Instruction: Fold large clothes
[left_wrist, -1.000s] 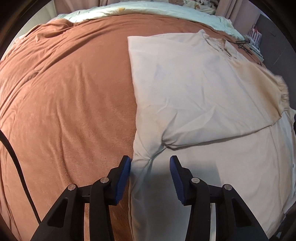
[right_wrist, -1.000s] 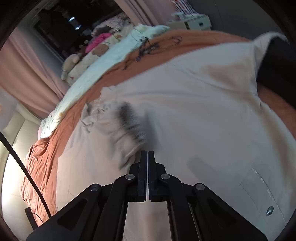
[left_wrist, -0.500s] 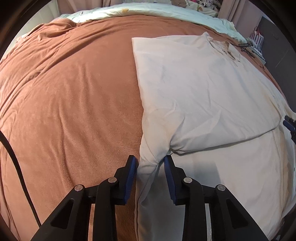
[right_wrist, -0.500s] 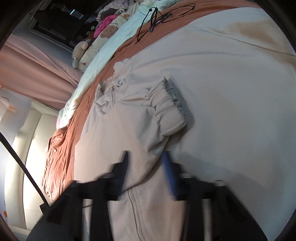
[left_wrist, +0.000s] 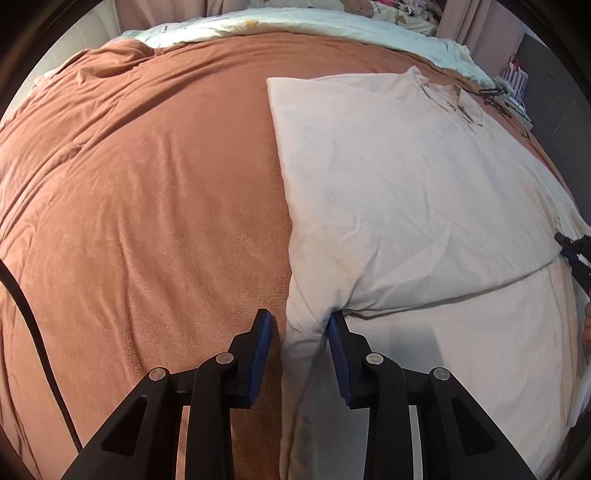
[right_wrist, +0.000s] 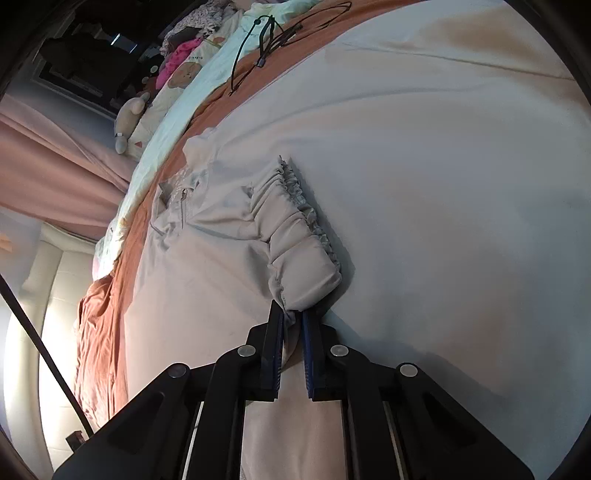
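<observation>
On one brown bedspread (left_wrist: 147, 206), one cream jacket (left_wrist: 406, 192) (half-folded).

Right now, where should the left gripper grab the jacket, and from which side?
Grab the pinched ridge on the jacket's left edge, where the folded-over sleeve meets the body. The left gripper is open and already straddles that ridge, coming in low from the near side. The cloth stands up there, so the fingers can likely close on it without snagging the brown blanket.
</observation>
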